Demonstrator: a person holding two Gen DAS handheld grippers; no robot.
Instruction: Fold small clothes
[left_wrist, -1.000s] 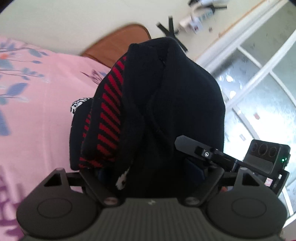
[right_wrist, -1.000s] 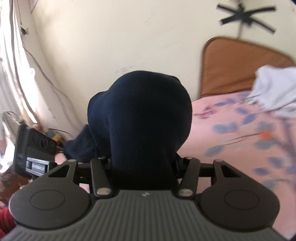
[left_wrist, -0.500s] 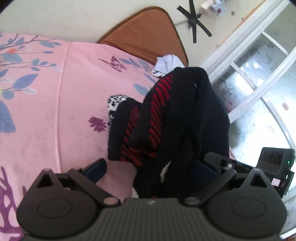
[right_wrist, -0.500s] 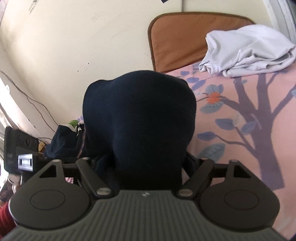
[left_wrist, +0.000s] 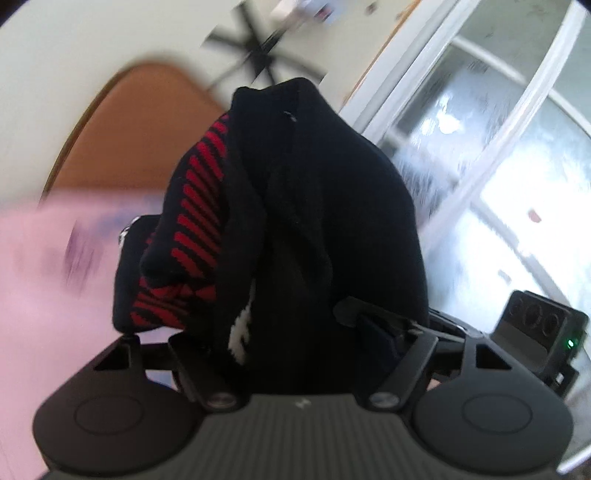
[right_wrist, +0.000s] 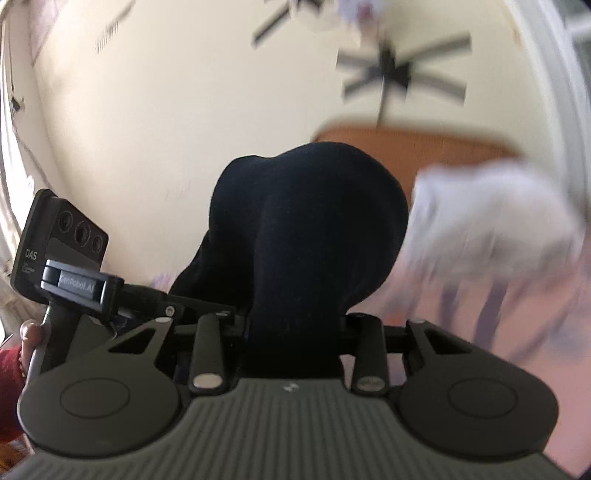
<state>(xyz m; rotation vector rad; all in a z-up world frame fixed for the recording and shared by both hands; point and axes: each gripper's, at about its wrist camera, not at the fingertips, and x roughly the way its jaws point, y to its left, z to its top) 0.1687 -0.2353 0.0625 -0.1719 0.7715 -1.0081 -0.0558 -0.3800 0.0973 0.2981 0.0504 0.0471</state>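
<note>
A black garment with red stripes (left_wrist: 295, 221) hangs bunched in the air over the pink bed. My left gripper (left_wrist: 295, 354) is shut on one part of it; the cloth hides the fingertips. My right gripper (right_wrist: 291, 332) is shut on another part, which fills the middle of the right wrist view as a dark blue-black bulge (right_wrist: 314, 229). The right gripper's body (left_wrist: 535, 332) shows at the lower right of the left wrist view, and the left gripper's body (right_wrist: 70, 266) at the left of the right wrist view, so both are close together.
A pink floral bedsheet (left_wrist: 44, 258) lies below. A brown headboard (left_wrist: 140, 129) stands against the cream wall. A crumpled white garment (right_wrist: 487, 214) lies on the bed near the headboard (right_wrist: 424, 151). A window (left_wrist: 498, 147) is at the right.
Both grippers have swung upward with the garment, so the views tilt from the bed toward the wall. The left gripper, partly open half a second ago, has closed on the cloth again.
</note>
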